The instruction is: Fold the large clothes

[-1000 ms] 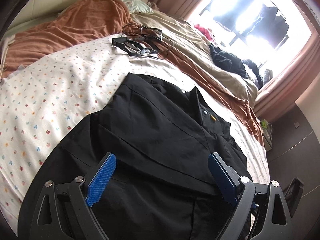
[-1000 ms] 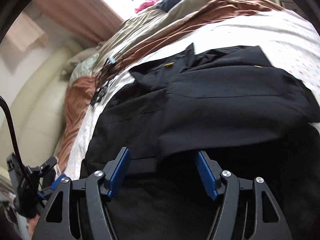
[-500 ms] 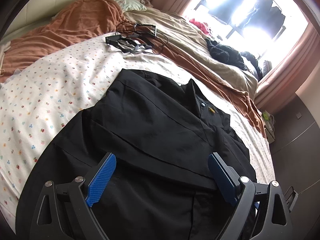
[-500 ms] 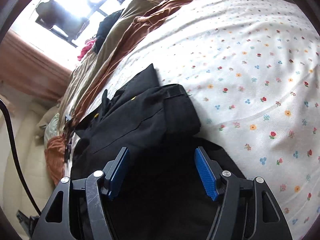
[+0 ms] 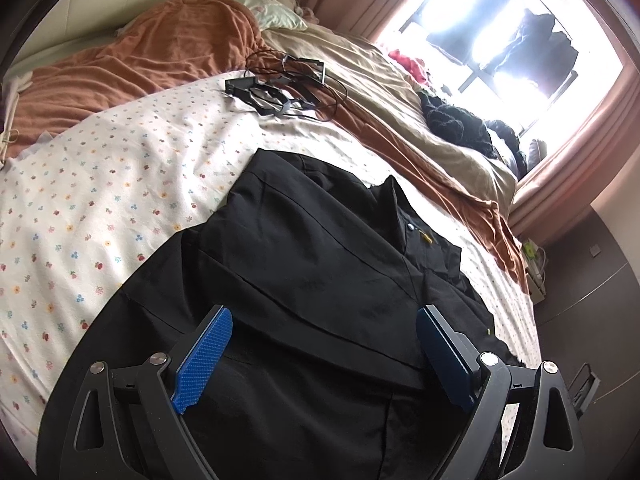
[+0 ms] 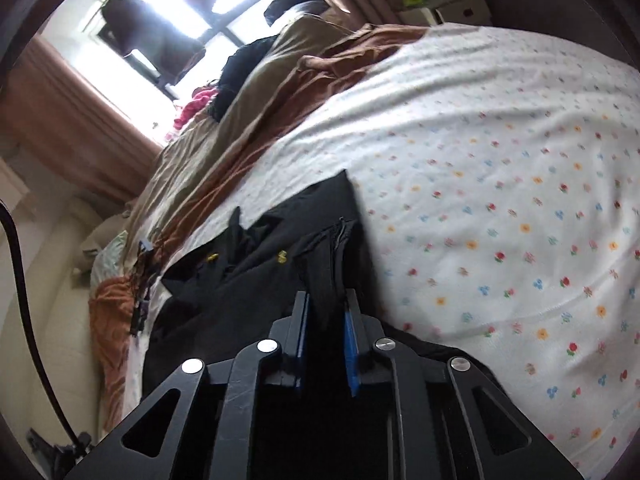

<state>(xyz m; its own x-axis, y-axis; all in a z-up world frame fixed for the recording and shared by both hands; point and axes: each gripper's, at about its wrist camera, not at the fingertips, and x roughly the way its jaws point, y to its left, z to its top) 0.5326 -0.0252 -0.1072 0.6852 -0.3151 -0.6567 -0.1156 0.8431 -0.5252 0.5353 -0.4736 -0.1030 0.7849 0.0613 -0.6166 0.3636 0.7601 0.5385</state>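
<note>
Right gripper (image 6: 326, 308) jaws closing on a fold of the black garment (image 6: 256, 280), fabric bunched between the pads, centre frame. Left gripper (image 5: 320, 344) wide open, empty, over the garment lying lower centre on the floral sheet (image 5: 100, 184).

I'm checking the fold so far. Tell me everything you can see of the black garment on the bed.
The black garment is a large, smooth woven piece with a collar, a small button and yellow marks near the neck. It lies partly folded on the floral sheet, one side laid over the body. The right gripper is closing on a bunched fold at its edge; the left gripper hangs open above it.
</note>
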